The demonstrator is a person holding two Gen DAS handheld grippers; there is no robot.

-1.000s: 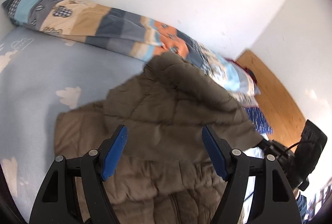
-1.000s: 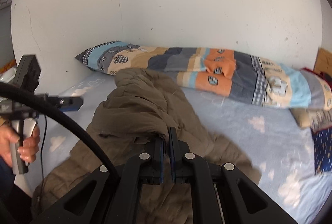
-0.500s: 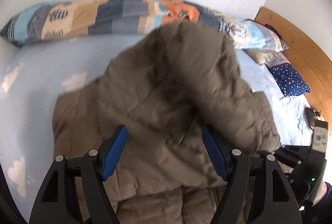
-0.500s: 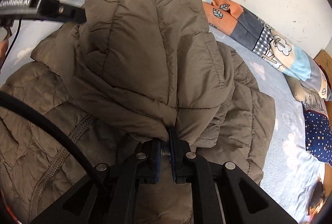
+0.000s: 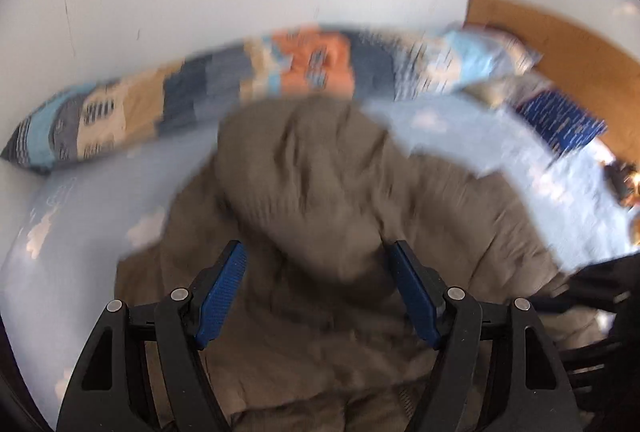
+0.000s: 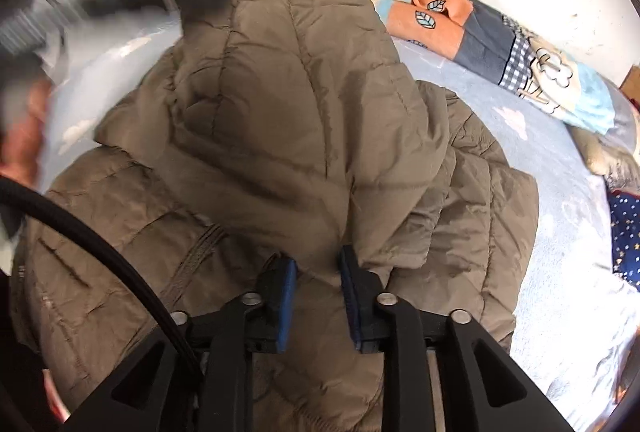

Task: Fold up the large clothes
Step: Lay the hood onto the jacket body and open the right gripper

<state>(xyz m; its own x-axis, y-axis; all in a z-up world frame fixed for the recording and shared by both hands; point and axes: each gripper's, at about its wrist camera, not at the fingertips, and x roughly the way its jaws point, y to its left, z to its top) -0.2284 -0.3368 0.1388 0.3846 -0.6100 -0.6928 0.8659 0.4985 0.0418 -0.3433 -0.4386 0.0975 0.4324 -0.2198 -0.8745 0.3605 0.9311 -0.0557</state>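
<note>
A large olive-brown quilted jacket (image 6: 280, 120) lies on the light blue bed sheet (image 6: 560, 272), its upper part folded forward over the body. It also shows in the left wrist view (image 5: 320, 200), blurred by motion. My right gripper (image 6: 318, 272) has its jaws parted, with the folded edge of the jacket lying between them. My left gripper (image 5: 318, 272) is wide open and empty, held above the jacket's near part.
A long patchwork pillow (image 5: 280, 80) lies along the white wall behind the jacket. A dark blue starred cushion (image 6: 628, 232) sits at the right. A wooden headboard (image 5: 560, 44) stands at the far right. A black cable (image 6: 100, 260) crosses the right wrist view.
My right gripper carried the jacket's upper part forward over the body, then its jaws parted from shut. My left gripper stayed open and swung across the bed.
</note>
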